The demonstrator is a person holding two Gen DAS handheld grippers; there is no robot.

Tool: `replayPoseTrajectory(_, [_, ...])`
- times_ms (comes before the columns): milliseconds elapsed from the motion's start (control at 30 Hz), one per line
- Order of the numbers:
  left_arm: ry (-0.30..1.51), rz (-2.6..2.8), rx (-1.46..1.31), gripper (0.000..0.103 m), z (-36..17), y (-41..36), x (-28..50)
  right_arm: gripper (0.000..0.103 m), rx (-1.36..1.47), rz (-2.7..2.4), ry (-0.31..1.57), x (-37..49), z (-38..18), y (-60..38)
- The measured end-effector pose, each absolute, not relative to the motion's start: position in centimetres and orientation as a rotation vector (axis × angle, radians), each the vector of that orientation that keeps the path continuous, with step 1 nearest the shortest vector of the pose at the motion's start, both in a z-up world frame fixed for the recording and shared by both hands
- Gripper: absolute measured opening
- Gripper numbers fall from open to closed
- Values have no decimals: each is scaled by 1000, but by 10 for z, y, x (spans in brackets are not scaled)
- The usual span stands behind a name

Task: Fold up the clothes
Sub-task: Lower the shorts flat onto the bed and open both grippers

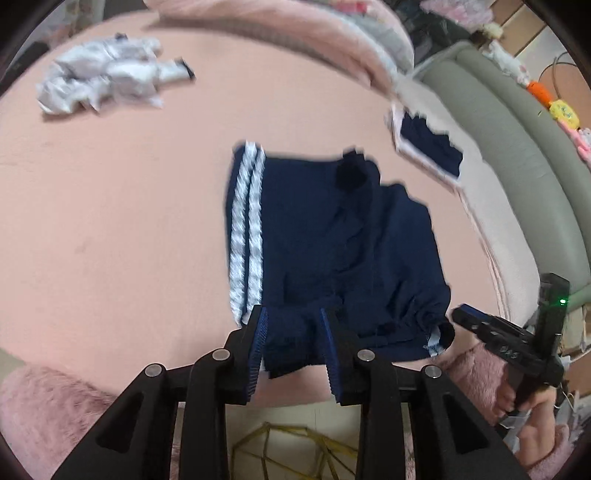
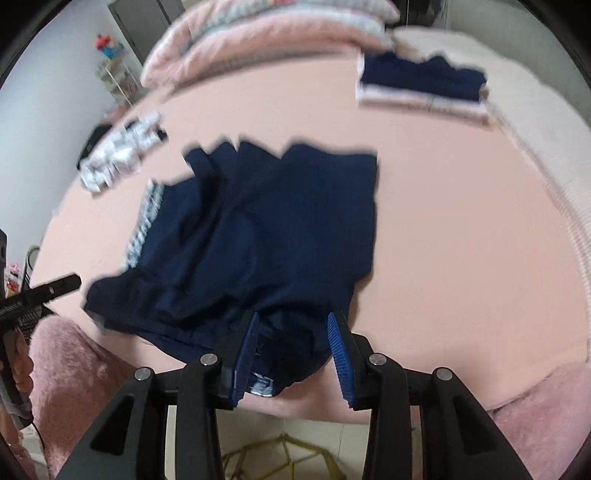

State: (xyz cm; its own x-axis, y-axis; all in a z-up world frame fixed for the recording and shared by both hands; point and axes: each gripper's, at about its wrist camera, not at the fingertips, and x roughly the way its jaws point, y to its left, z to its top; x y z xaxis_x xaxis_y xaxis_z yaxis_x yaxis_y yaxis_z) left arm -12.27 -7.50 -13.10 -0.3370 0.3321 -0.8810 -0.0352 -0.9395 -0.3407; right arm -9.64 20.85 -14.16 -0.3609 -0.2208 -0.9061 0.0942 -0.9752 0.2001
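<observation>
Navy shorts [image 1: 314, 229] with two white side stripes lie spread on the pink bed sheet [image 1: 110, 221], their waistband at the near edge. My left gripper [image 1: 293, 314] stands open over the left part of that waistband, cloth bunched between its blue pads without being pinched. In the right wrist view the same shorts [image 2: 277, 221] lie flat, and my right gripper [image 2: 293, 317] is open over the waistband's right part, cloth loose between its jaws. One black finger [image 1: 480, 325] of the right gripper shows at the right edge, held by a hand.
A crumpled white garment [image 1: 107, 81] lies far left on the bed. A folded navy-and-white stack [image 2: 421, 81] sits at the far right beside pink pillows [image 2: 258, 33]. A grey-green padded rail [image 1: 517, 147] borders the bed. A pink fluffy rug [image 1: 48, 406] and a gold wire frame [image 1: 288, 450] are on the floor below.
</observation>
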Motion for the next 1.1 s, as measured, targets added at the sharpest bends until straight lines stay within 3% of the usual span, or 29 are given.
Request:
replayPoseTrajectory(133, [-217, 2398, -1891, 26, -162, -71, -121, 38, 1804, -2359, -121, -85, -173, 210])
replayPoseTrajectory(267, [-344, 2373, -1901, 27, -164, -88, -113, 38, 1790, -2342, -128, -74, -171, 221])
replayPoseTrajectory(533, [-576, 2389, -1726, 26, -145, -107, -116, 38, 1745, -2378, -464, -82, -167, 245])
replayPoseTrajectory(733, [-468, 2326, -1867, 26, -170, -90, -120, 38, 1768, -2331, -494, -75, -180, 240])
replayPoseTrajectory(800, [-432, 2355, -1877, 7, -174, -87, -121, 38, 1769, -2329, -483, -73, -181, 237])
replayPoseTrajectory(1100, [-507, 2413, -1863, 6, -158, -116, -123, 38, 1765, -2304, -464, -79, -174, 227])
